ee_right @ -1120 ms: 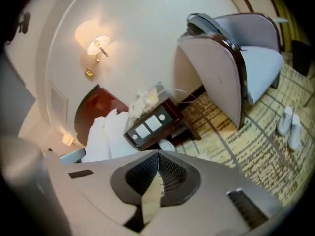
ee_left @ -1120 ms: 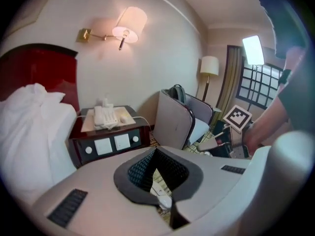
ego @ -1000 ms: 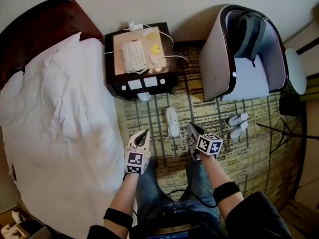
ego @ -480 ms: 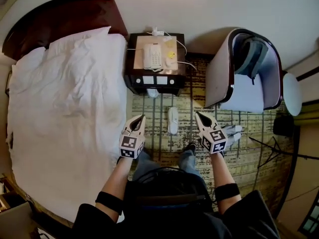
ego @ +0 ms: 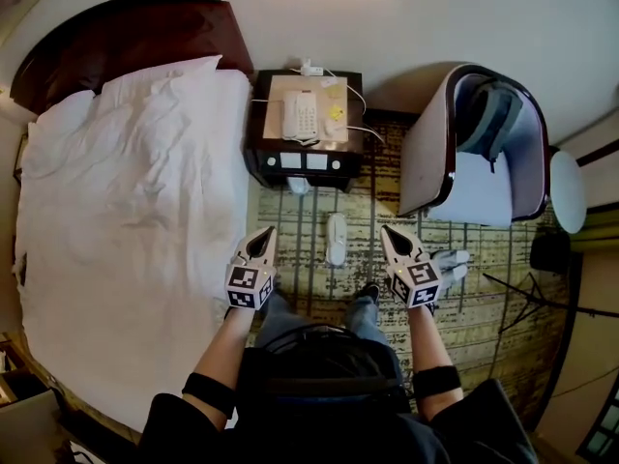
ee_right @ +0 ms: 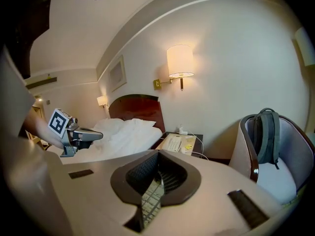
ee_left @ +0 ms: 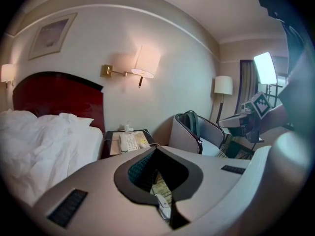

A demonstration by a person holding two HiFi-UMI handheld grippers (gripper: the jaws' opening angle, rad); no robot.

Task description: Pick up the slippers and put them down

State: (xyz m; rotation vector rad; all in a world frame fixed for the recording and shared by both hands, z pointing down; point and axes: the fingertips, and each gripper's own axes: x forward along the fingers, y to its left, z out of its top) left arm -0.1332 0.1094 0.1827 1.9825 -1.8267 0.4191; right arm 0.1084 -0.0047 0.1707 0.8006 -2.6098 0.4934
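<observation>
Carpet (ego: 484,298): carries every slipper in view; nothing lifted.
Pair of slippers (ego: 453,259): side by side on the carpet near the armchair (ego: 426,153), partly behind the right gripper.
Single slipper (ego: 336,238): flat on the carpet between the two grippers.
Left gripper (ego: 263,238): jaws pressed together, empty.
Right gripper (ego: 392,240): jaws pressed together, empty.
Progress: judged either before a pick-up or after a set-down; no telling which.
Writing: none readable; only square black-and-white markers on the gripper cubes.

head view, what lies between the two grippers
One white slipper on the patterned carpet, between the left gripper and right gripper, in the head view.
</observation>
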